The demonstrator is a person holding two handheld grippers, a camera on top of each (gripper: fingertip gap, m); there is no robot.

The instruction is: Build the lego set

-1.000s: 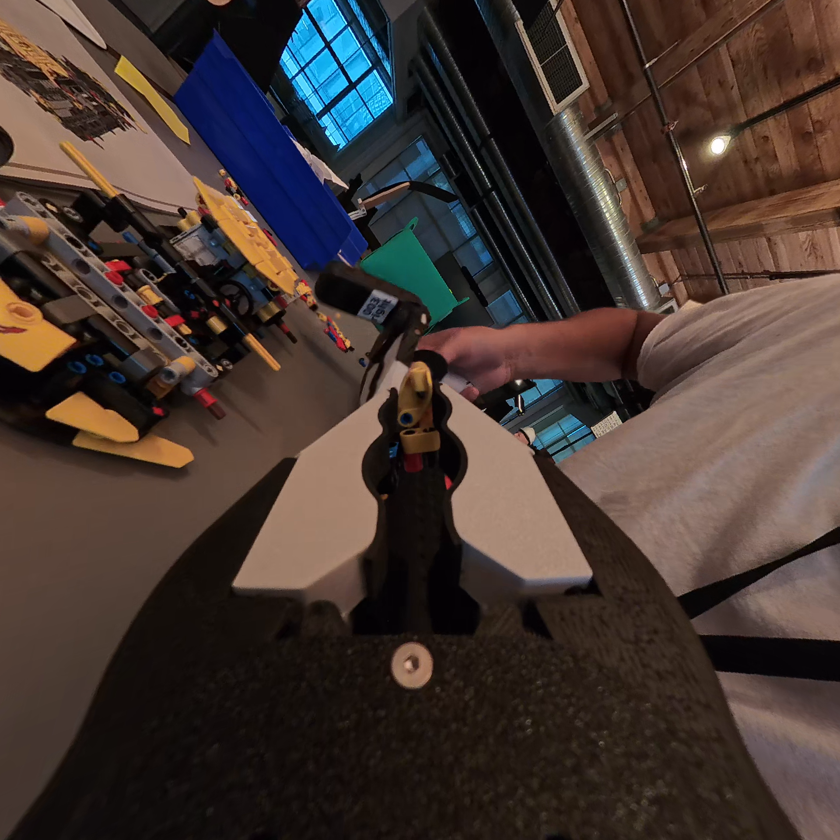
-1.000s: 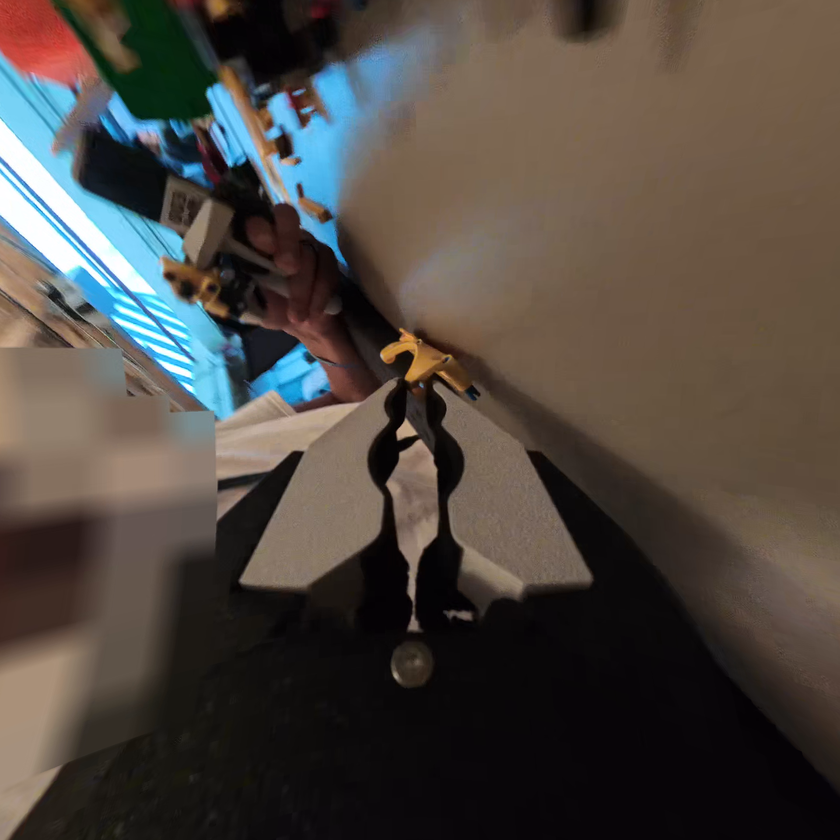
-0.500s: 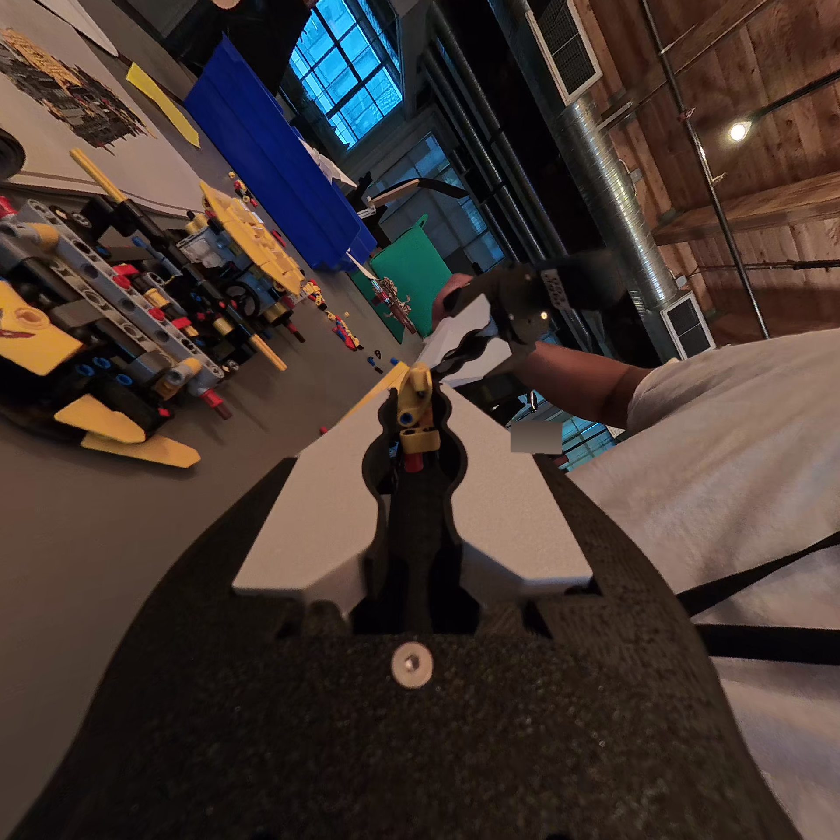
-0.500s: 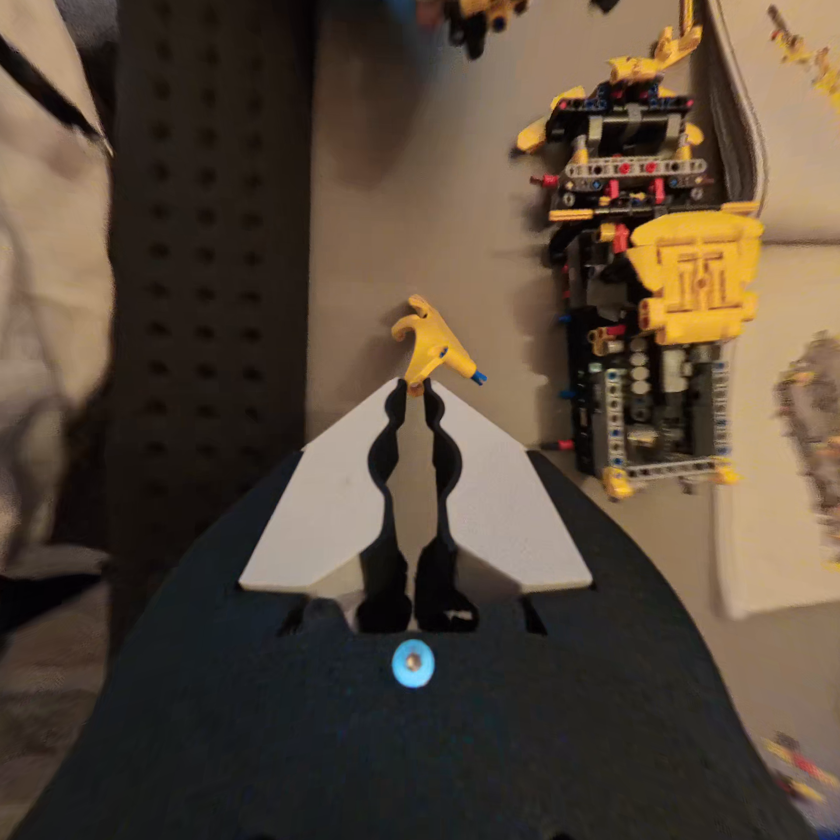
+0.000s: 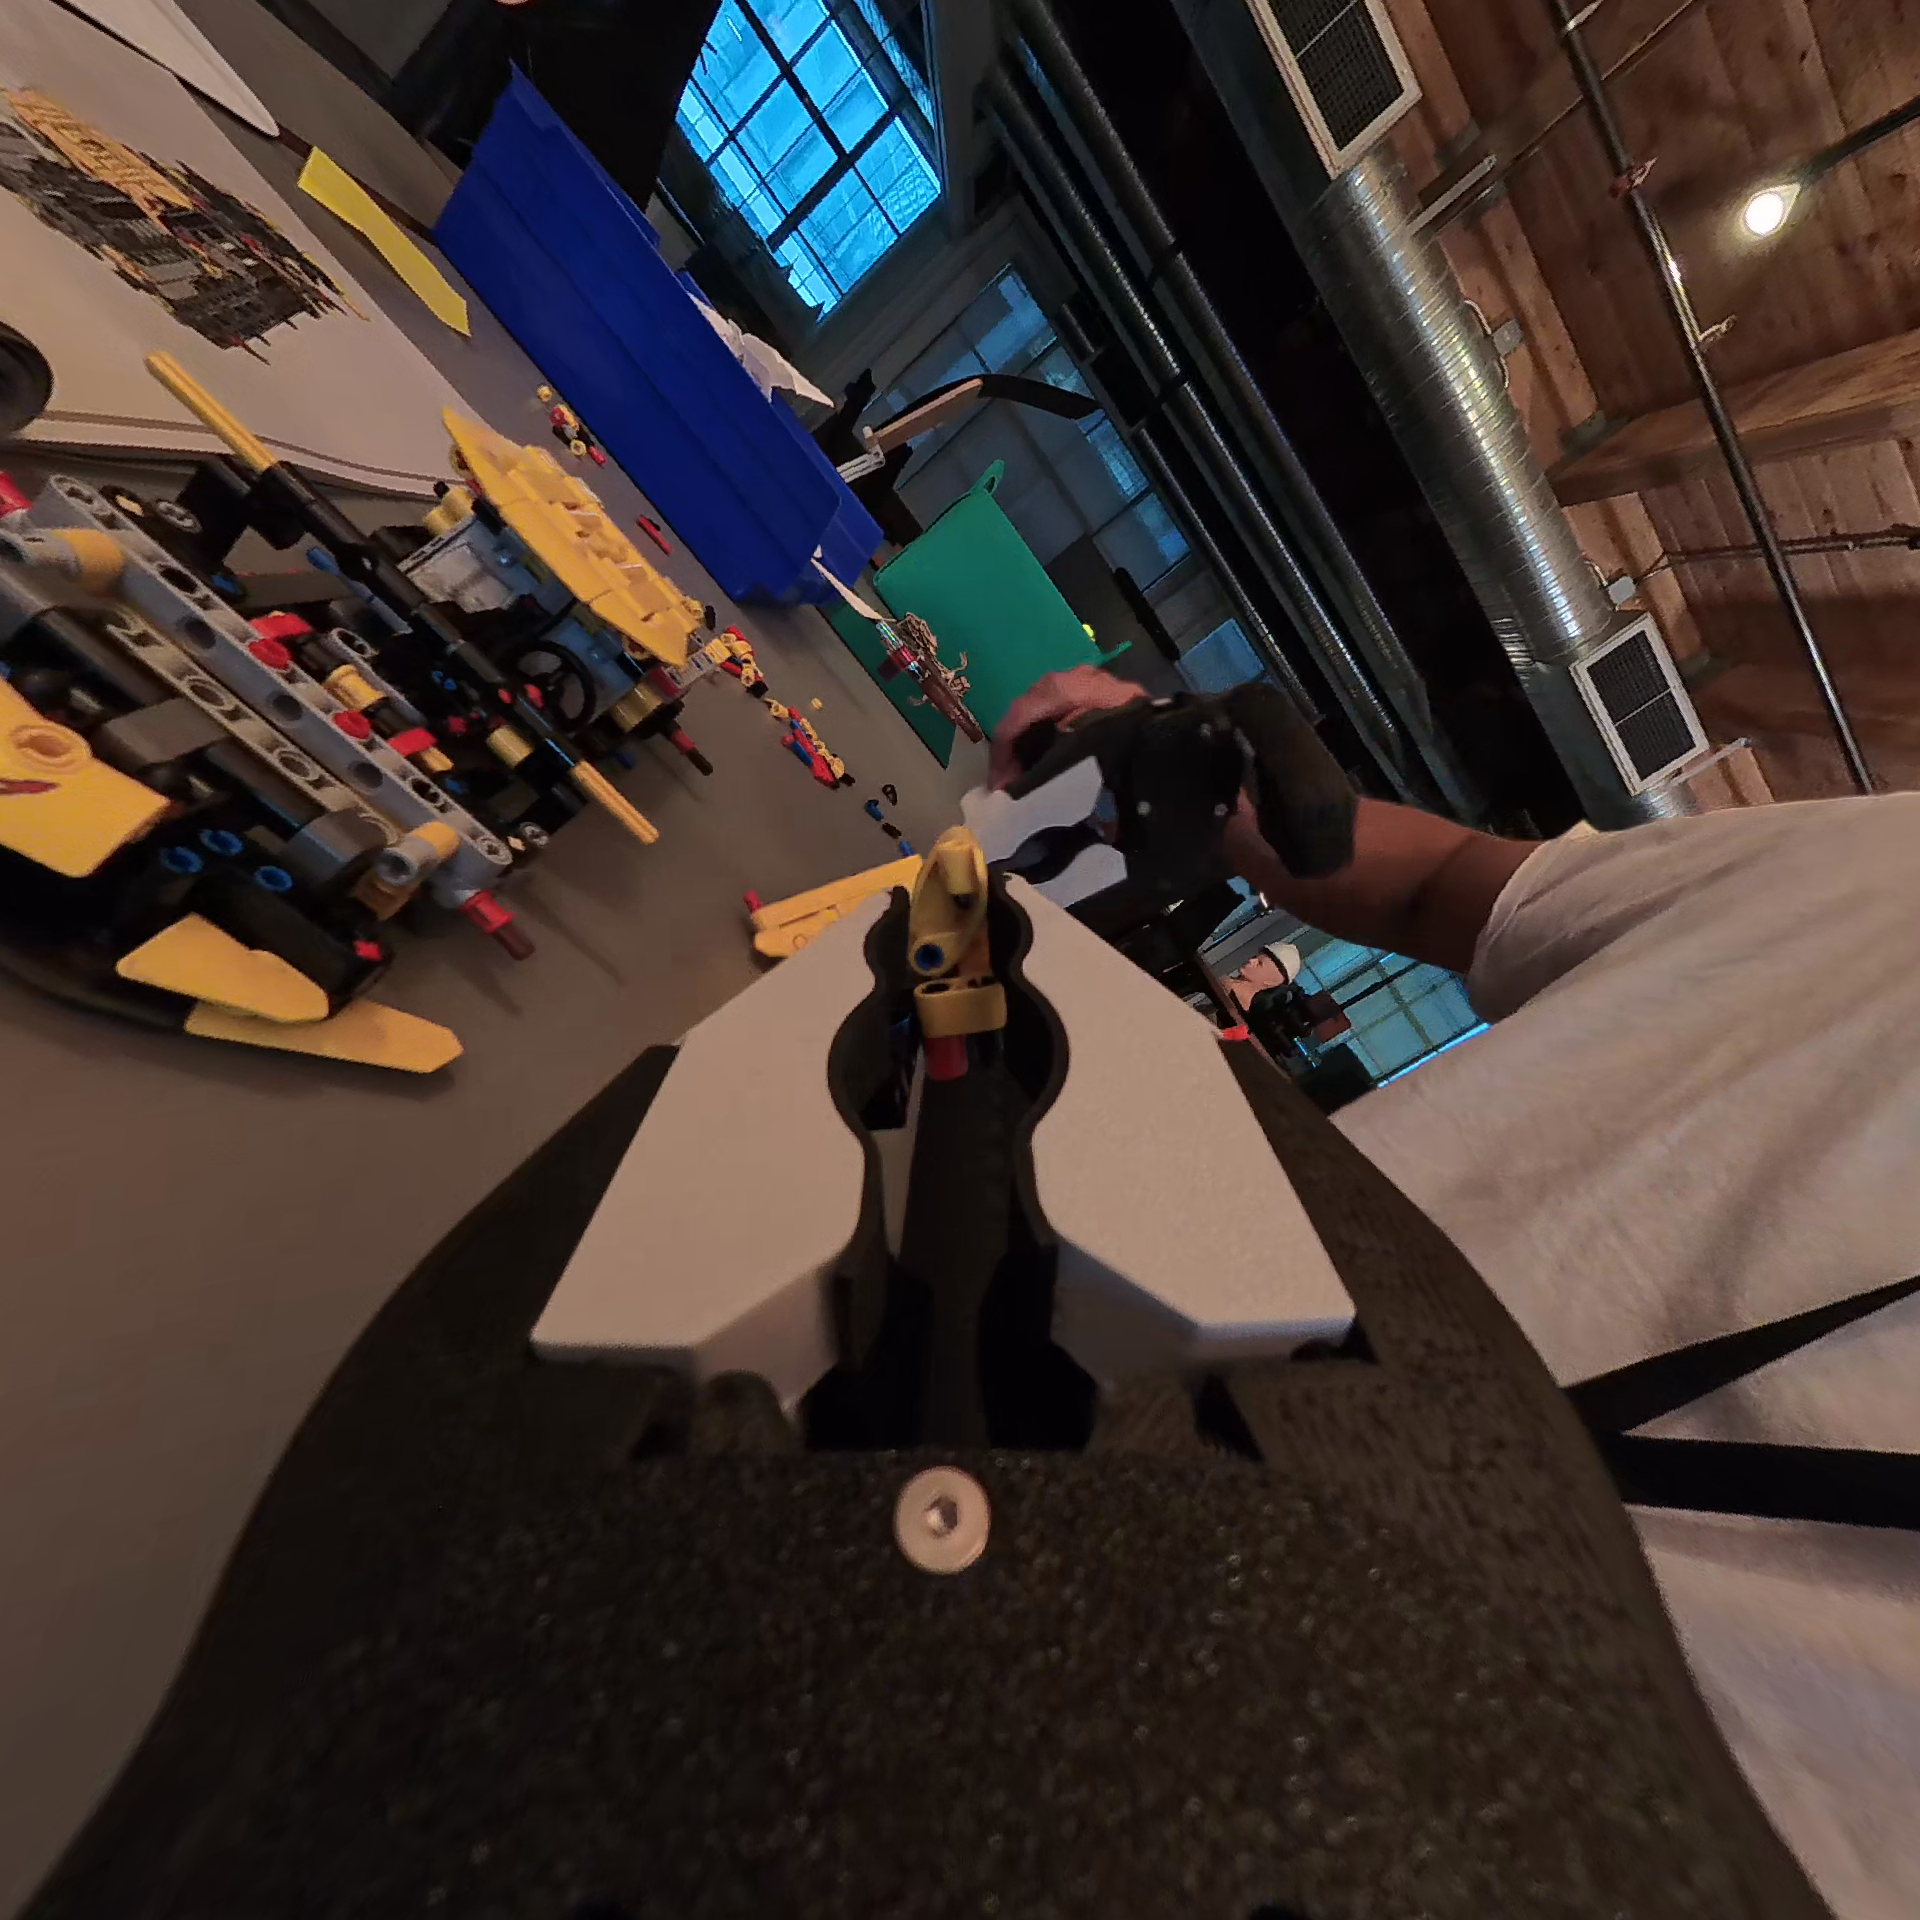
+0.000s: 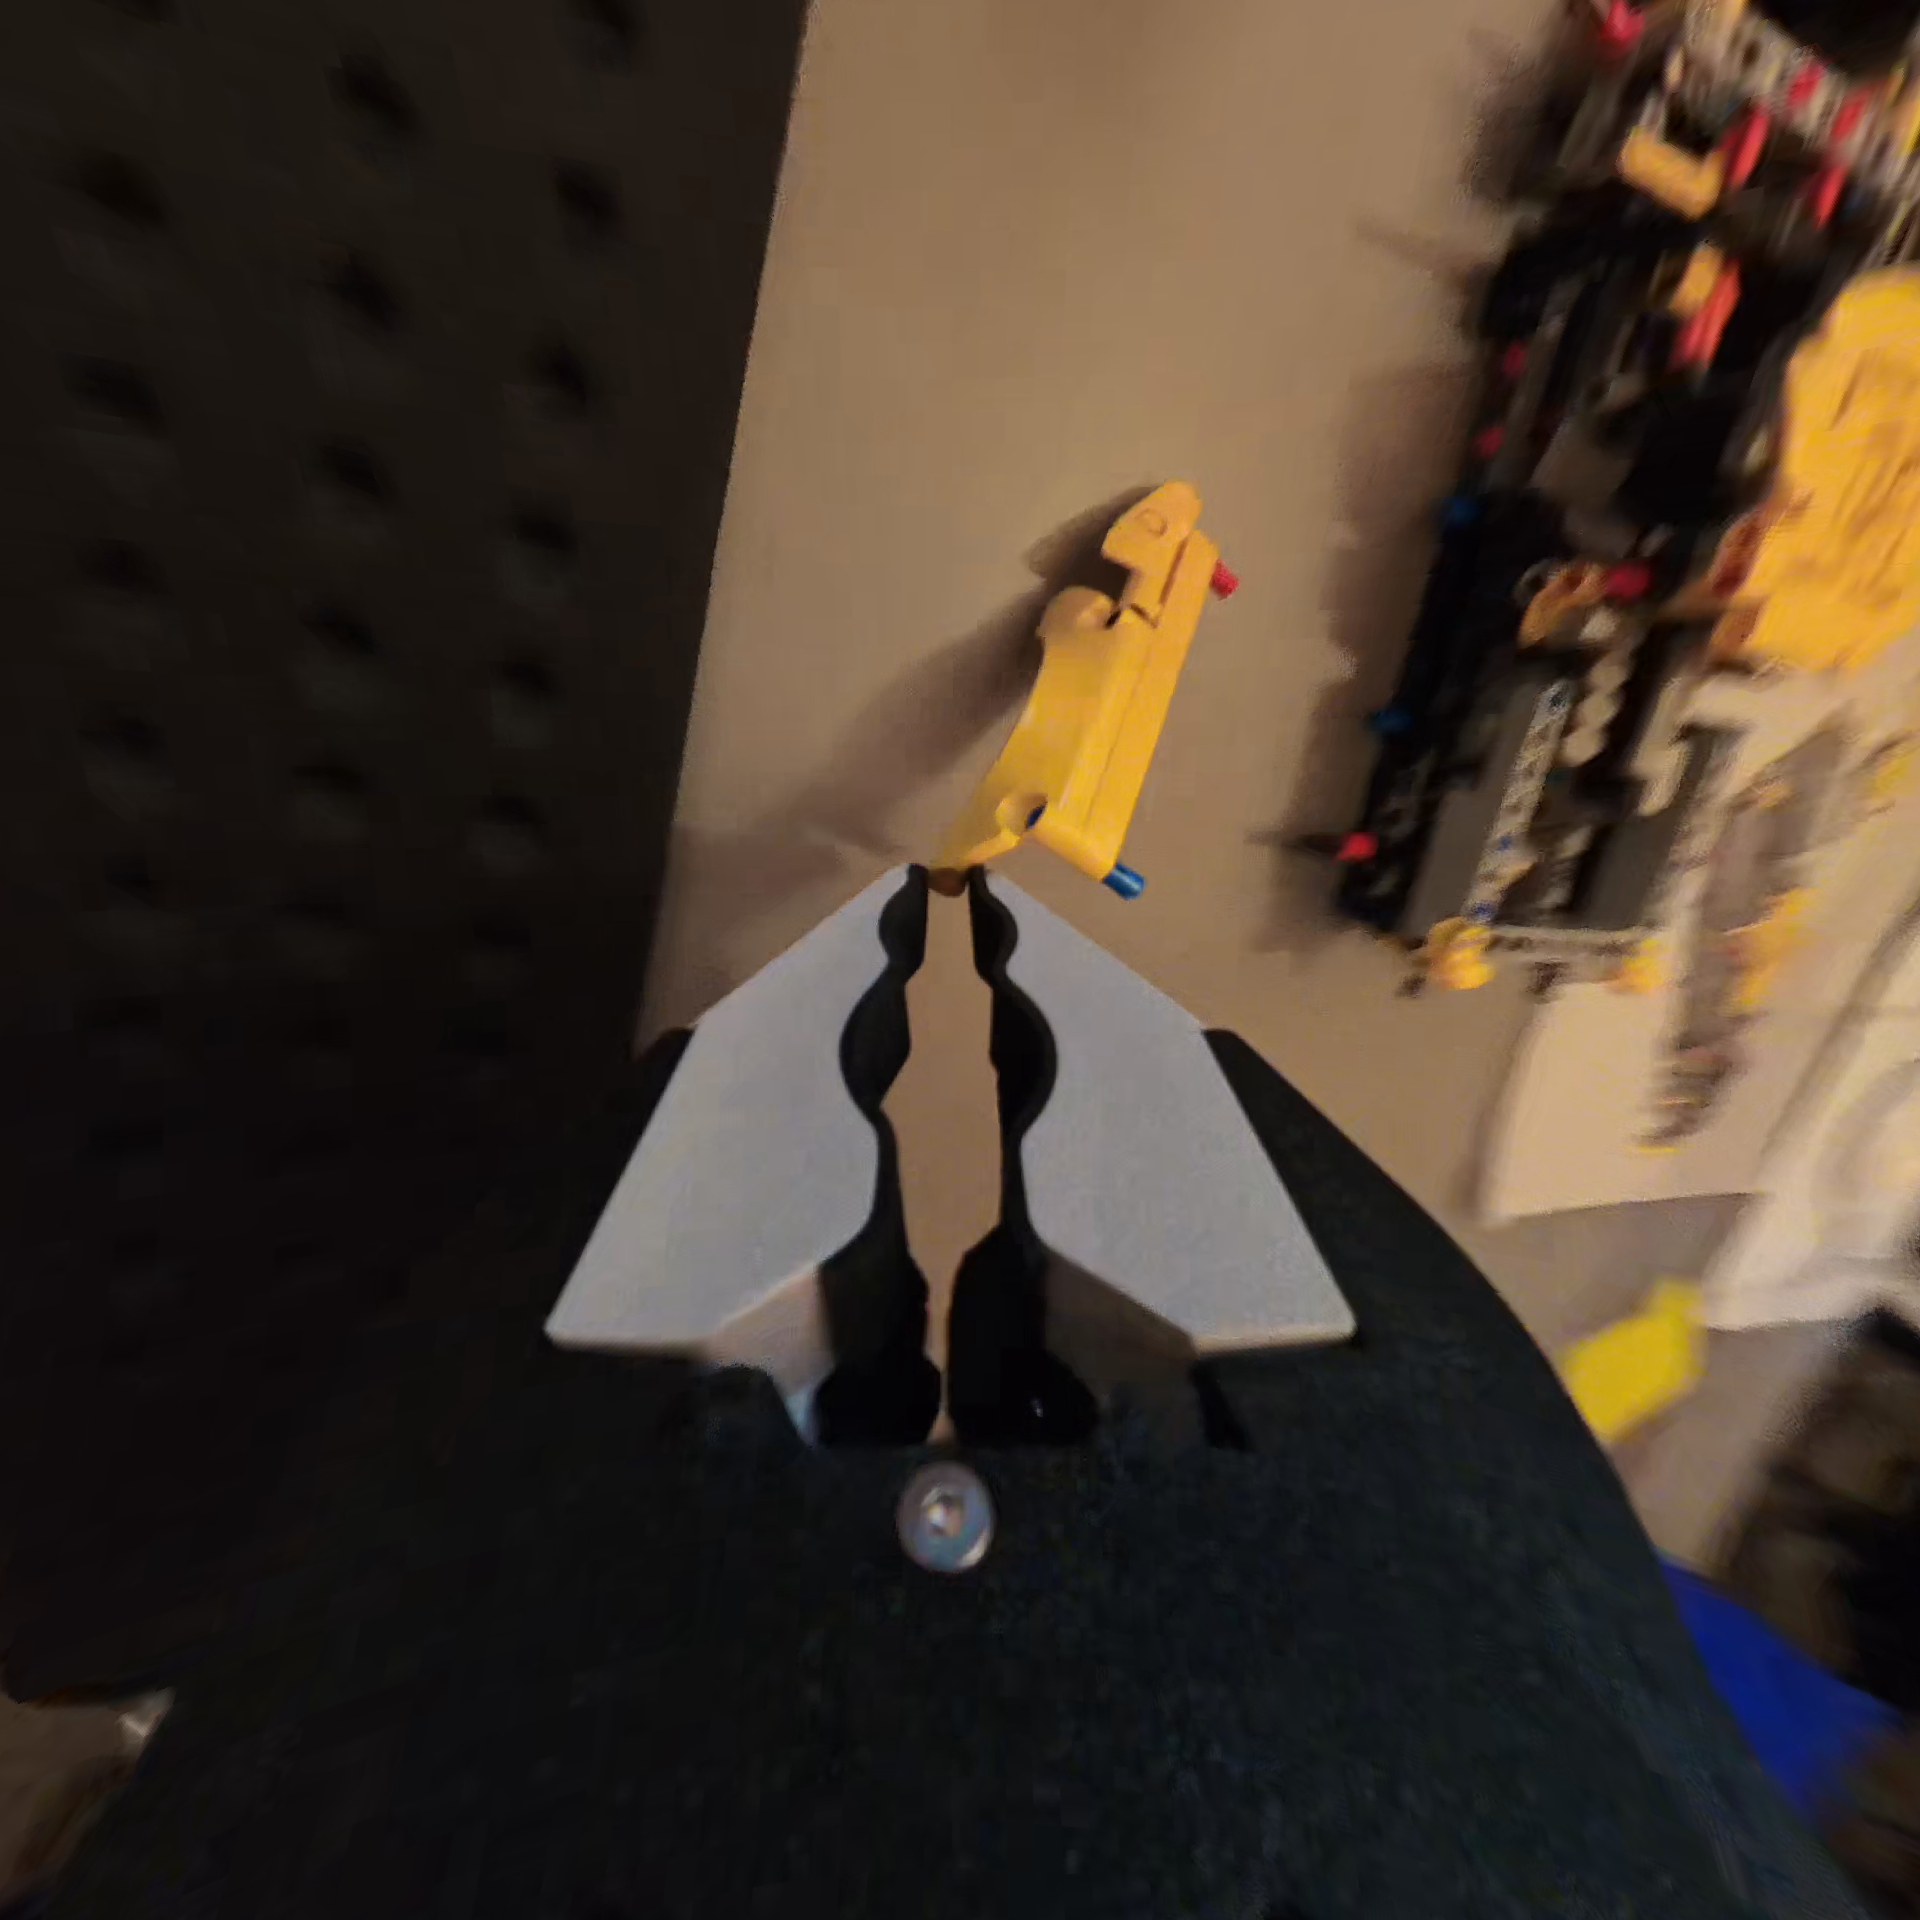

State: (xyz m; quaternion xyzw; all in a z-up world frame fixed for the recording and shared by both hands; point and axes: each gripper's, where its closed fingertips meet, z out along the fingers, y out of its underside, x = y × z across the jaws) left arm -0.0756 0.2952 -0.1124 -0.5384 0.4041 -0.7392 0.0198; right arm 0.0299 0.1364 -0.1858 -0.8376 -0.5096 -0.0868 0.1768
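- Yellow lego subassembly (image 6: pixel 1091 717): pinched at its lower end by your right gripper (image 6: pixel 948 883), jaws nearly closed, above the table (image 6: pixel 1039 260).
- Your left gripper (image 5: pixel 948 914) clamps a small yellow connector piece (image 5: pixel 948 935).
- Partly built lego model (image 6: pixel 1662 623) at 2 o'clock.

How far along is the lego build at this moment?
Partly done: a large black and yellow model already stands assembled on the table. In hand: the left gripper and right gripper each pinch a small yellow subassembly. Left: attaching both; loose pieces remain.
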